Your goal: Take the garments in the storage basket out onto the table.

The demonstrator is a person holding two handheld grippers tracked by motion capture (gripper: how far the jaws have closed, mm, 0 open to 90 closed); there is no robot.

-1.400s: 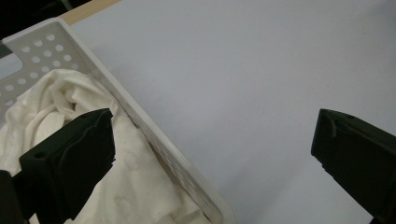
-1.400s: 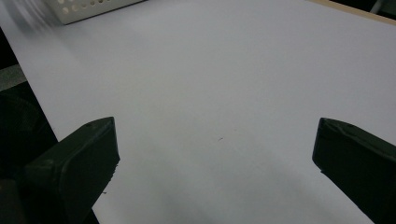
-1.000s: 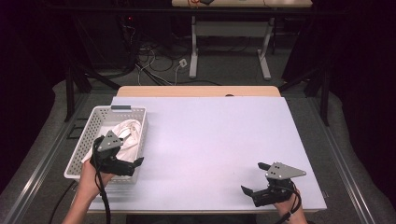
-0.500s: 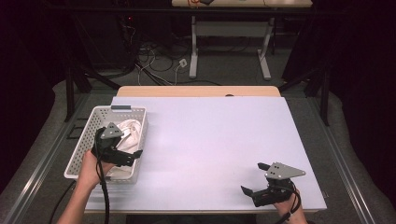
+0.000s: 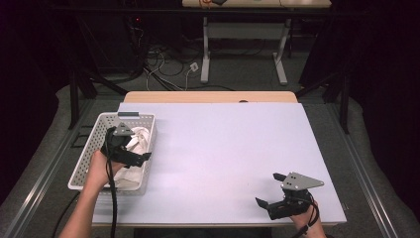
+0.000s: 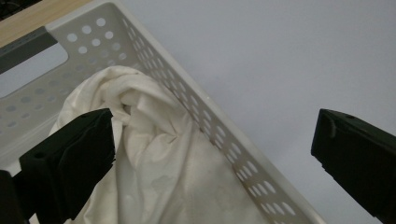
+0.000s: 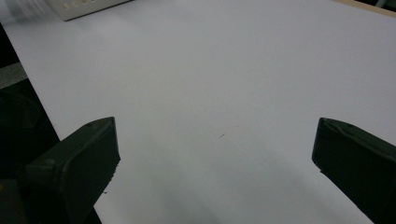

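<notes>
Currently the left gripper (image 5: 130,151) hangs over the white basket (image 5: 87,156) at the left edge of the table (image 5: 223,148), held in the person's left hand (image 5: 99,168). Jaws wide apart, nothing between them. Crumpled white cloth (image 6: 154,158) lies inside the basket, bunched up against the perforated long wall on the table side. In the left gripper view one jaw sits over the cloth, just beside its raised fold; the other jaw is out past the basket wall, above bare table. Whether the near jaw touches the cloth cannot be told. High view: cloth (image 5: 140,139) shows under and beyond the gripper, filling the basket's middle and far part.

Right gripper (image 5: 273,191) rests low at the near right corner of the table, well apart from the basket, jaws spread wide and holding nothing. Its own view shows plain table surface between the jaws, with a basket corner (image 7: 84,8) far off at the top left
</notes>
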